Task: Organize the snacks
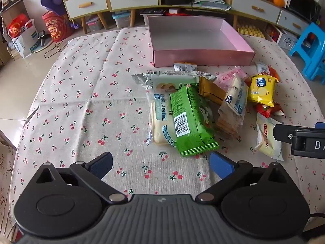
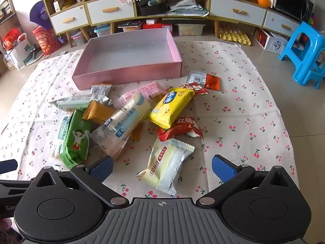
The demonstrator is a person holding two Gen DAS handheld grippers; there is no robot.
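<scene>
An empty pink box [image 1: 203, 58] [image 2: 130, 75] stands on the cherry-print cloth behind a pile of snack packets. The pile holds a green packet [image 1: 189, 122] [image 2: 76, 140], a yellow packet [image 1: 262, 90] [image 2: 170, 106], a white bread packet [image 1: 160, 120], a red packet [image 2: 180, 129] and a cream packet [image 2: 166, 166] [image 1: 268, 138]. My left gripper [image 1: 160, 165] is open and empty, just in front of the green packet. My right gripper [image 2: 161, 168] is open, with the cream packet lying between its fingers on the cloth.
The cloth [image 1: 81, 101] covers a low surface with its edges near the floor. A cabinet with drawers [image 2: 126, 10] stands behind. A blue stool [image 2: 304, 55] is at the right. Bags [image 1: 22, 36] sit at the far left.
</scene>
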